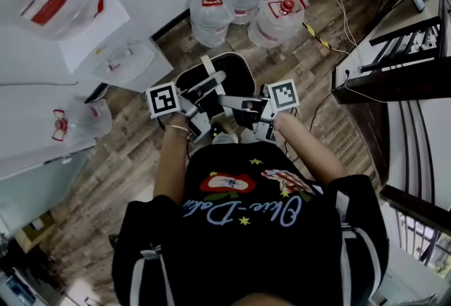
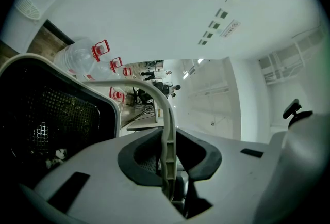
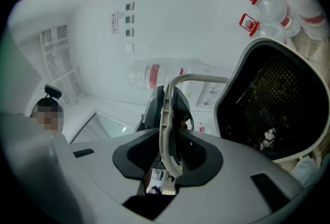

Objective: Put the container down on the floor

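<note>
Now: container [image 1: 243, 75], black mesh, white-rimmed, hanging above wooden floor [image 1: 141, 156] near water jugs [image 1: 243, 1] | likely light, stiff, may swing | best hold: thin white handle [image 2: 168, 132] | left hand-held gripper [image 2: 170, 163] clamped on handle | right hand-held gripper [image 3: 167, 150] likewise

1. Your container [image 1: 194, 77] is black, with a fine mesh pattern showing on its wall in both gripper views, and it has a white rim. Its handle [image 2: 167, 125] is a pale off-white.
2. Your left gripper [image 2: 169, 163] and right gripper [image 3: 167, 150] are light grey, with black pads round the jaws.
3. The marker cube [image 1: 163, 99] on each gripper is white with a black square pattern.
4. The water bottles [image 1: 211, 12] are clear, with red caps and red carry handles.
5. The floor [image 1: 134, 156] is brown wood in a plank pattern.
6. Your shirt [image 1: 246, 248] is black, with yellow stars, a red fruit print and pale blue script.
</note>
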Available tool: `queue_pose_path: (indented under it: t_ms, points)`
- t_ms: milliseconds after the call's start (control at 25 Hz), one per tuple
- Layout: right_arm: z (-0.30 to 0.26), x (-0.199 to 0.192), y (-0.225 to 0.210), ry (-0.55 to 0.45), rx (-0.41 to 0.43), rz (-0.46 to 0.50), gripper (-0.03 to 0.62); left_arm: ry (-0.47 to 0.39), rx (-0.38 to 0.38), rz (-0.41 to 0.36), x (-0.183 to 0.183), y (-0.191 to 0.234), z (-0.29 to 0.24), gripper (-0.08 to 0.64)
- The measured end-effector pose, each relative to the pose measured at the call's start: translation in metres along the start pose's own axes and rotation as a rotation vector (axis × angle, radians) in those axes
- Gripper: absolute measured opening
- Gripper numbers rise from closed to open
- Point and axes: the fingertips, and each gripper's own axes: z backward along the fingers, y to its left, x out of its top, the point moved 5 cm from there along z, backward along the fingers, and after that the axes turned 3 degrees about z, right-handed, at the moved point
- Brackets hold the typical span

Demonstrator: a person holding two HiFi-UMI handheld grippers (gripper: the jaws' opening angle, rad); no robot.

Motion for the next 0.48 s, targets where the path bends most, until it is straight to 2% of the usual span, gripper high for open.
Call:
queue_pose_path:
  t_ms: [240, 480]
  points:
    - [-0.002, 0.02, -0.007, 0.03, 0.003, -0.01, 0.1, -0.029, 0.011, 0.004, 0.017, 0.004, -0.009, 0.057]
    - [-0.002, 0.047, -0.017, 0.103, 0.035, -0.01, 0.097, -0.109, 0.023, 0.0, 0.035, 0.01, -0.02, 0.057]
